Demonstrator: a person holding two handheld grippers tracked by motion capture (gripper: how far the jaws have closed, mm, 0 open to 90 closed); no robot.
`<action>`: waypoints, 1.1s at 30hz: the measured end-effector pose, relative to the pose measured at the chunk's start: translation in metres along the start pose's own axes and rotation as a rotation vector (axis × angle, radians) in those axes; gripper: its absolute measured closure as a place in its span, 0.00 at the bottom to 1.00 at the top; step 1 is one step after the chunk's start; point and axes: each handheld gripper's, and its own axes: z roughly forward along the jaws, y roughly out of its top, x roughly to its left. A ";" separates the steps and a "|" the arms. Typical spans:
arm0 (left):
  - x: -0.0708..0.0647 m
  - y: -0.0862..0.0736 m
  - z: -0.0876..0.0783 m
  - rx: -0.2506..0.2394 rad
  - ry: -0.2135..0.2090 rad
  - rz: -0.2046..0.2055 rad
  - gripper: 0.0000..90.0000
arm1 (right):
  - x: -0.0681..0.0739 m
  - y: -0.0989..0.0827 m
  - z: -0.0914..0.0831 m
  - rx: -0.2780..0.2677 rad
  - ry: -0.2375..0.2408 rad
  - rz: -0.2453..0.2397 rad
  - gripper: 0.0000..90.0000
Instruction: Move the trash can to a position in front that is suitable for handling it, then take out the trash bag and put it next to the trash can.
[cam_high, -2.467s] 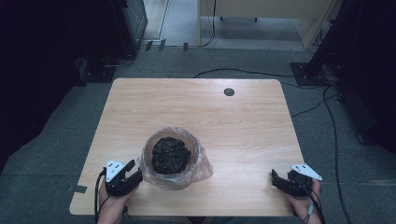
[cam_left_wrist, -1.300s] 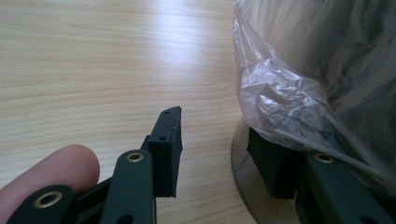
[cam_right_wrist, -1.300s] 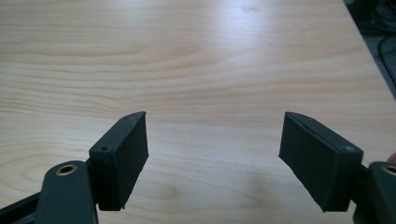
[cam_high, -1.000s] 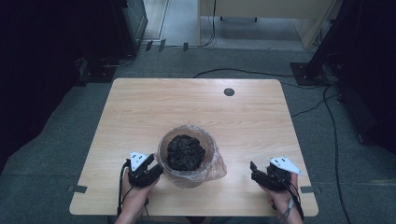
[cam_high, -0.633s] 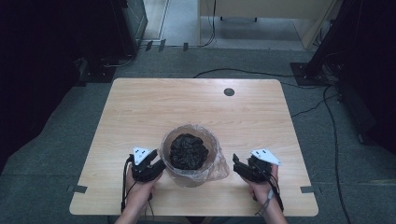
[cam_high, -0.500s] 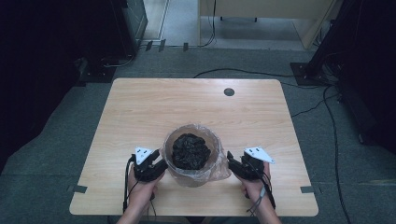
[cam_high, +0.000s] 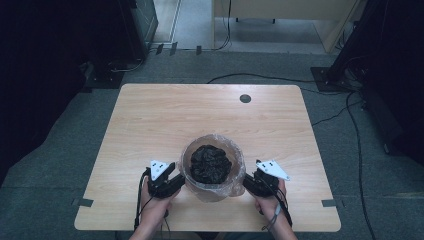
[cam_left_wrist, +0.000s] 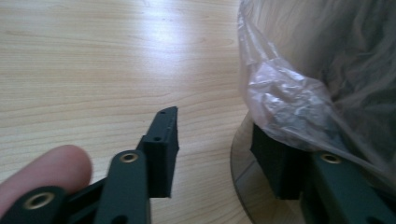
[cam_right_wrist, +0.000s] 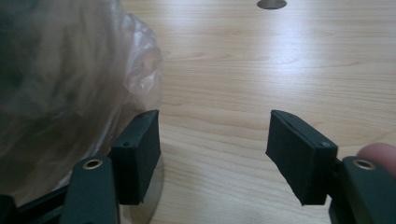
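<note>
A round container lined with a clear plastic bag (cam_high: 212, 167) holds a heap of dark crumpled stuff (cam_high: 211, 162) and stands near the table's front edge. My left gripper (cam_high: 172, 181) is open right at the container's left side; in the left gripper view the plastic bag (cam_left_wrist: 299, 93) bulges over its right jaw. My right gripper (cam_high: 248, 182) is open at the container's right side, and in the right gripper view the plastic bag (cam_right_wrist: 70, 84) lies against its left jaw. Nothing sits between either pair of jaws.
The wooden table (cam_high: 165, 120) has a round cable hole (cam_high: 245, 98) at the back right. Grey carpet with cables (cam_high: 280, 77) surrounds it, and dark equipment stands at both sides.
Both grippers have moved inward from the table's front corners to the container's two sides. The container has shifted a little to the right.
</note>
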 end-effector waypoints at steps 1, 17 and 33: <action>0.002 -0.001 -0.001 -0.003 0.012 0.010 0.54 | -0.002 0.000 -0.001 -0.001 -0.005 0.006 0.38; 0.016 -0.001 -0.029 -0.079 0.004 -0.009 0.49 | -0.032 -0.029 -0.006 0.132 -0.091 0.102 0.36; 0.032 0.004 -0.036 -0.097 -0.004 -0.029 0.65 | -0.041 -0.039 0.000 0.169 -0.151 0.123 0.35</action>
